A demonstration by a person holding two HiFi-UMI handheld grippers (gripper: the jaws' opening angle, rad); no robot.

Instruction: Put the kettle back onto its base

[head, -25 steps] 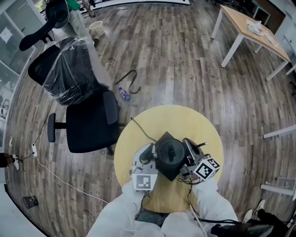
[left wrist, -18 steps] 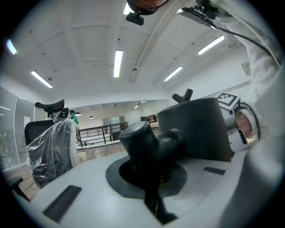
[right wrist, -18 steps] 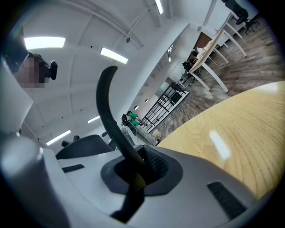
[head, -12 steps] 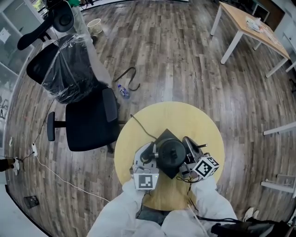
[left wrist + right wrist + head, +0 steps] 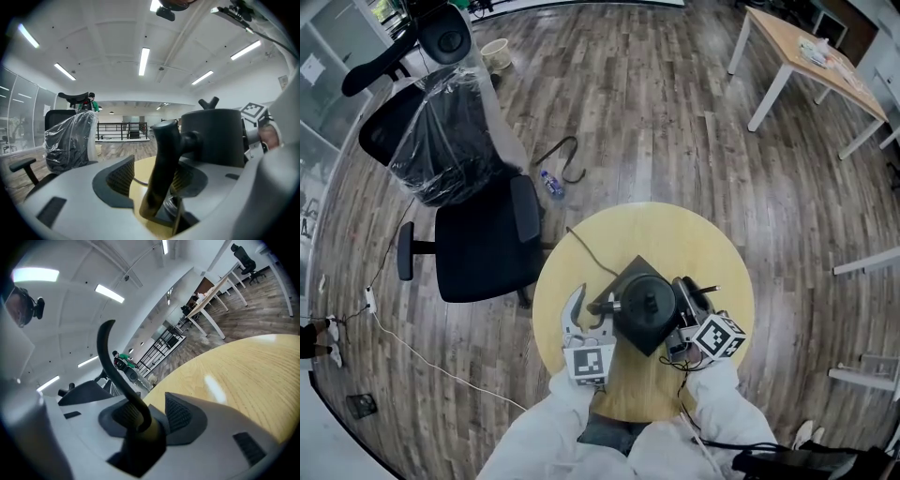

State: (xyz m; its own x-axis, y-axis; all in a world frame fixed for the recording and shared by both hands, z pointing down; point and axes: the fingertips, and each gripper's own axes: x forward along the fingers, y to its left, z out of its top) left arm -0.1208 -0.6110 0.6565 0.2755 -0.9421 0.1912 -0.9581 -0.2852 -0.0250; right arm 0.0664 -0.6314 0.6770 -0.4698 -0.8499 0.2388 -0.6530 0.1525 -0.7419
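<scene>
- The black kettle (image 5: 647,305) stands just toward 6 o'clock of the round table's (image 5: 694,234) centre. It appears to be seated already on its dark square base (image 5: 635,270), though the contact underneath is hidden.
- It looks rigid, with a smooth, probably slippery wall. I judge it top-heavy if filled, and nothing shows whether it holds water.
- Its handle (image 5: 161,173), at the kettle's 9 o'clock, is thick and stiff, and is the sound place to take hold.
- A thin curved part at 3 o'clock, which I take for the spout (image 5: 110,357), is slender. It would steady the kettle but should not carry its weight.
- The left gripper (image 5: 151,177) has the handle between its jaws. They are opening, with a clear gap on one side, so nothing is clamped.
- The right gripper (image 5: 152,416) has the spout's root between its jaws. They are opening too, and the pad on the table side stands off it.
- A cord (image 5: 586,255) runs from the base toward 10 o'clock and over the table's edge. Any later lift should avoid dragging it.
- An office chair (image 5: 483,253) stands on the floor at 9 o'clock, well apart.
</scene>
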